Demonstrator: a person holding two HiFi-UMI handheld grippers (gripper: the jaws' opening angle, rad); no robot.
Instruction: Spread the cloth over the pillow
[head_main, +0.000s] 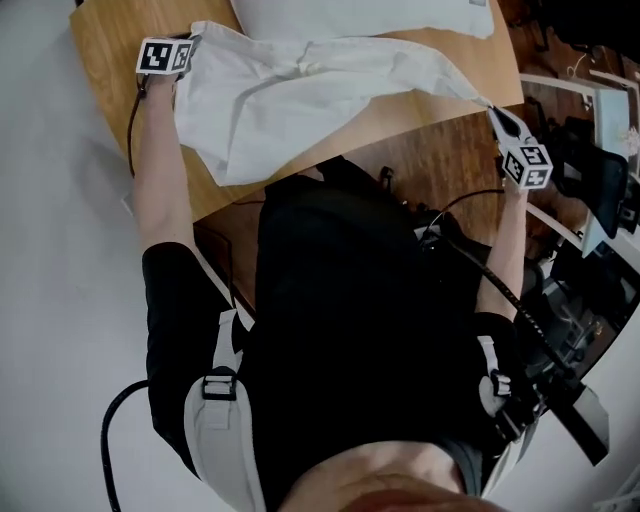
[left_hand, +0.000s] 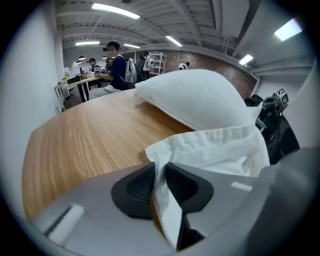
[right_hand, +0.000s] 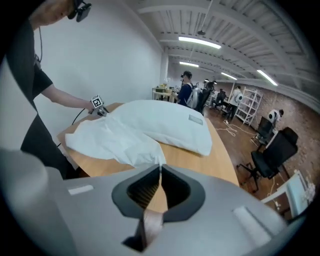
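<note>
Cloth pinched at both ends, lying just short of the pillow.
Light, limp and quick to crease, it likely handles best by its corners, as now: the left gripper is closed on one corner, the right gripper is clamped on the opposite, stretched tip. Between them it sags rumpled on the table, right beside the pillow.

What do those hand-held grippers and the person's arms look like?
The left gripper and right gripper each have a smooth grey body with two black ribbed pads. Each carries a white cube with black square markers, and a thin black cable trails from it. The person wears a black short-sleeved shirt.
</note>
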